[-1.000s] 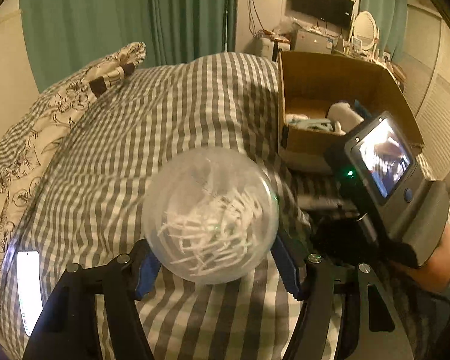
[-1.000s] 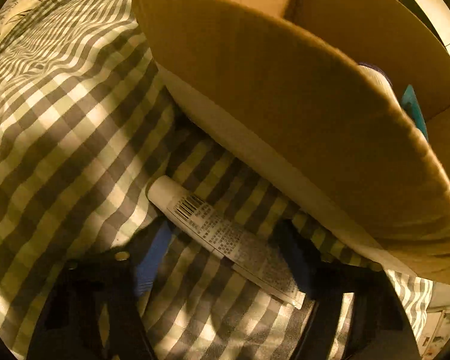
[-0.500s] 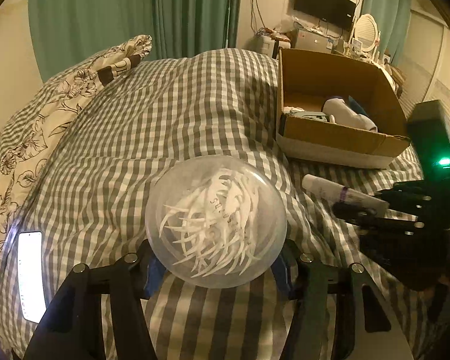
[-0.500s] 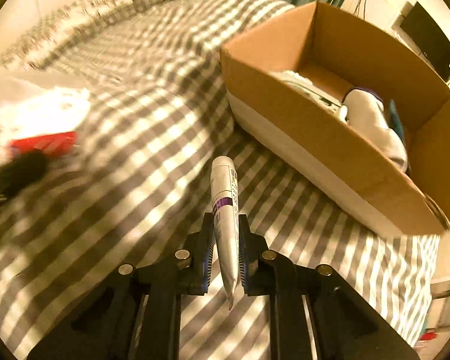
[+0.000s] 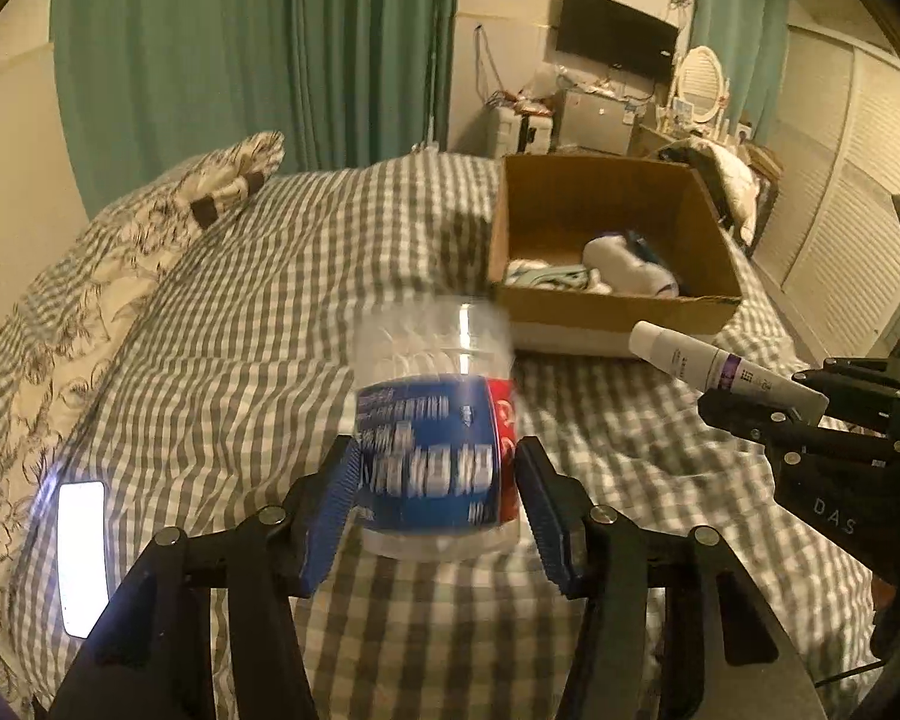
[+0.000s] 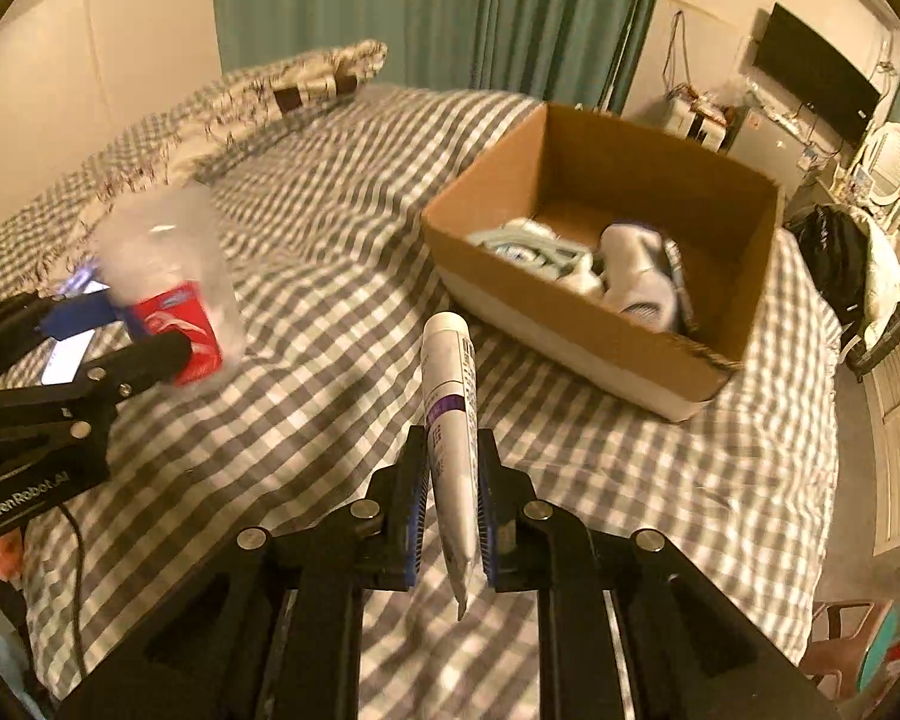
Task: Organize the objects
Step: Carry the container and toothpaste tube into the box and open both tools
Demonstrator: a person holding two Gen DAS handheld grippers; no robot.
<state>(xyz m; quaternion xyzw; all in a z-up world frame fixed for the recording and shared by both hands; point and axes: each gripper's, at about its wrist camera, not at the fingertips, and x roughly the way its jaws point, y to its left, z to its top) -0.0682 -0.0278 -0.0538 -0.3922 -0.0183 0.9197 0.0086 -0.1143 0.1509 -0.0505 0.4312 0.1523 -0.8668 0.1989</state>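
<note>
My left gripper [image 5: 435, 492] is shut on a clear plastic jar [image 5: 435, 426] with a blue and red label, holding it upright above the checked bed; the jar also shows in the right wrist view [image 6: 168, 282]. My right gripper [image 6: 450, 474] is shut on a white tube [image 6: 450, 420] with a purple band, cap end forward; the tube also shows in the left wrist view [image 5: 708, 363]. An open cardboard box [image 5: 612, 309] [image 6: 564, 330] lies on the bed ahead, with white and pale blue items inside.
A lit phone [image 5: 81, 558] lies on the bed at the left. A flower-print pillow [image 5: 150, 234] lies at the far left. Green curtains, a wall TV and a cluttered desk stand behind the bed. A louvred wardrobe stands to the right.
My right gripper closed on the tube and lifted it off the bed. My left gripper turned the jar from base-on to side-on and rose. Both views pulled back from the box.
</note>
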